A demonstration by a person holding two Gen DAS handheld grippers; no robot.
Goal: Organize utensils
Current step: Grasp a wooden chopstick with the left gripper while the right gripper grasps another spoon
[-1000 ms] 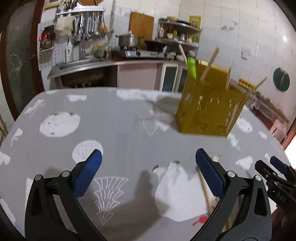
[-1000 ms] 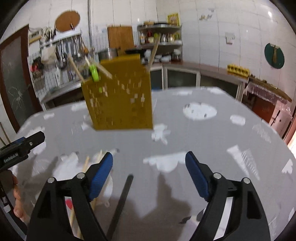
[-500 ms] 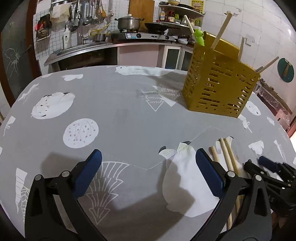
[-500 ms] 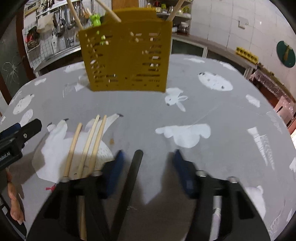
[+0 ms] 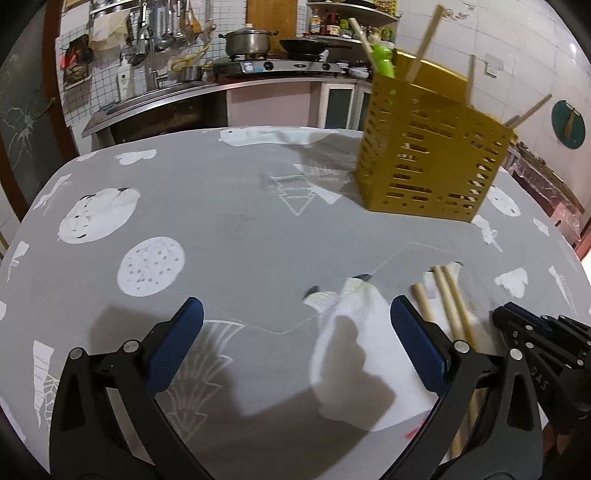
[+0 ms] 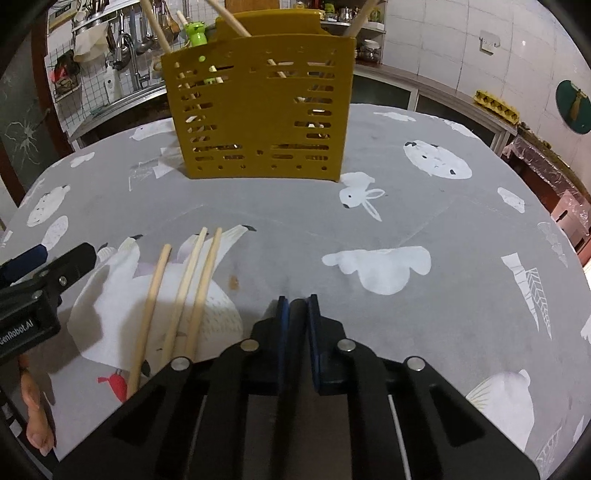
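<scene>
While the right gripper is closing its blue pads on a dark, thin utensil, the left gripper is hanging above the grey tablecloth with its jaws standing wide apart and nothing between them. The dark utensil is showing only as a narrow strip between the right pads, so I cannot tell exactly what kind it is; it seems to be a black stick or handle. The pads are pressing it from both sides.

Three wooden chopsticks are lying side by side on the cloth, just to the left of the right gripper, over a white animal print. In the left wrist view they are lying to the right of the left gripper's right finger, partly hidden behind it.

The yellow utensil basket is standing upright farther back on the table, well apart from both grippers. Several wooden sticks and a green-handled utensil are leaning inside it.
</scene>
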